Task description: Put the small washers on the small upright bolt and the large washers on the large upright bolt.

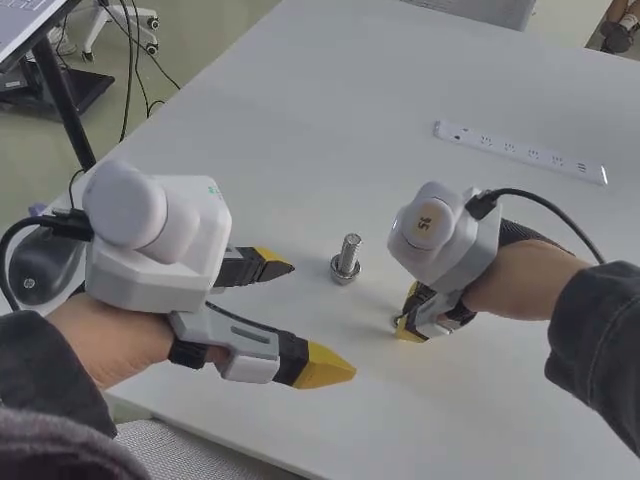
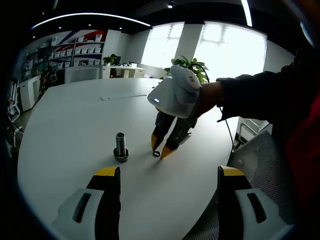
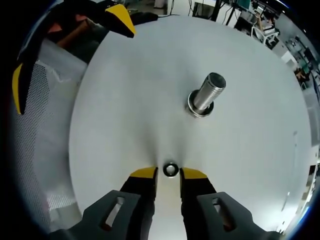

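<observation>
While the right gripper (image 1: 409,328) is pointing steeply down at the white table (image 1: 330,100), its yellow tips are sitting on the surface with a small dark washer (image 3: 171,170) lying flat right between them at their very front. In the right gripper view (image 3: 169,175) the jaws are drawn in narrow, one on each side of the washer, but I cannot tell whether they are actually pressing on it or just flanking it. An upright bolt (image 3: 205,95) is standing ahead of those jaws and a little to their right, well clear of the washer, with its wide base resting on the table and its threaded shaft pointing up. The left gripper (image 1: 305,316) is hovering just above the near part of the table, its jaws spread wide with nothing between them. In the left gripper view (image 2: 169,172) the same bolt (image 2: 120,146) is standing ahead of the left jaw, and the right gripper (image 2: 161,149) is coming down ahead and between the two jaws, with the washer (image 2: 156,153) at its tips. In the head view the bolt (image 1: 347,258) is standing between the two grippers, nearer the right one. A person's hand (image 1: 520,280) is gripping the right gripper's handle from behind, and another hand (image 1: 110,340) is holding the left one. A white power strip (image 1: 520,152) is lying far beyond both tools on the table.
</observation>
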Demonstrator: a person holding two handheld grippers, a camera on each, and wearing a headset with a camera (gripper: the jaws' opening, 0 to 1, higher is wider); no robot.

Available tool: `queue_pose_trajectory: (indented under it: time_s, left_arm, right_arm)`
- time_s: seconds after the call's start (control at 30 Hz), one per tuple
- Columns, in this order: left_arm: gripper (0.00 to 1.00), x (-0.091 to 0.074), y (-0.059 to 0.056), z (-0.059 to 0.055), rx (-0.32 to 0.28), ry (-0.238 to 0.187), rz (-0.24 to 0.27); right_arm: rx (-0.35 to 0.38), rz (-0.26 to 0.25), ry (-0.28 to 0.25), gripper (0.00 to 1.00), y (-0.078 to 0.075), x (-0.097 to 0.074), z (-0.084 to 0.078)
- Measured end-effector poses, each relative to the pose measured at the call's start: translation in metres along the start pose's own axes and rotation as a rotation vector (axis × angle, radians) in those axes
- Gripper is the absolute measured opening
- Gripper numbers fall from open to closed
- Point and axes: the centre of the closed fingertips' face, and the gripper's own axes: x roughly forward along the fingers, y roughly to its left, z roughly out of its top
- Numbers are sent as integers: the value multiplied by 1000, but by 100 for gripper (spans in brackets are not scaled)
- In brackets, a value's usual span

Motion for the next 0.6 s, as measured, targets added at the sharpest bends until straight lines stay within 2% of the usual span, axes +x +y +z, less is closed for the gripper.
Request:
queue_pose_trajectory:
  time_s: [0.23,0.6]
  left_arm:
    - [79,1,0,0,0,2,0]
    - [79,0,1,1,-3,-2,3]
  right_arm:
    - [5,-3,-1,15,-3,0,-1]
    - [-12,-6,6,15,-2,0,-2]
